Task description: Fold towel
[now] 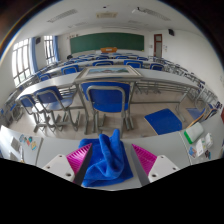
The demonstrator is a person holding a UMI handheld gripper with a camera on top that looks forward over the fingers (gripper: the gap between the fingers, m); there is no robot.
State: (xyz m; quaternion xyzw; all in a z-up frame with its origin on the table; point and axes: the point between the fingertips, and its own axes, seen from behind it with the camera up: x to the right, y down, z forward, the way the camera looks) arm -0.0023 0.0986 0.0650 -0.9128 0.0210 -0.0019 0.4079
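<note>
Crumpled blue cloth towel (107, 160) sits bunched between my 2 fingers, rising in a peak above them. My gripper (108, 163) is clenched on it, both magenta pads (146, 158) pressing its sides. Held above the pale desk surface (45, 150). A flat blue square item (162, 121) lies on the desk ahead. Beyond: a blue-backed metal-frame chair (106, 98), more desk rows, a green chalkboard (106, 42) on the far wall.

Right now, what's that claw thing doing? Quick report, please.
Claw shut on blue towel, which is bunched between the fingers, lifted over the desk. Blue chair beyond. Nothing in the way.
</note>
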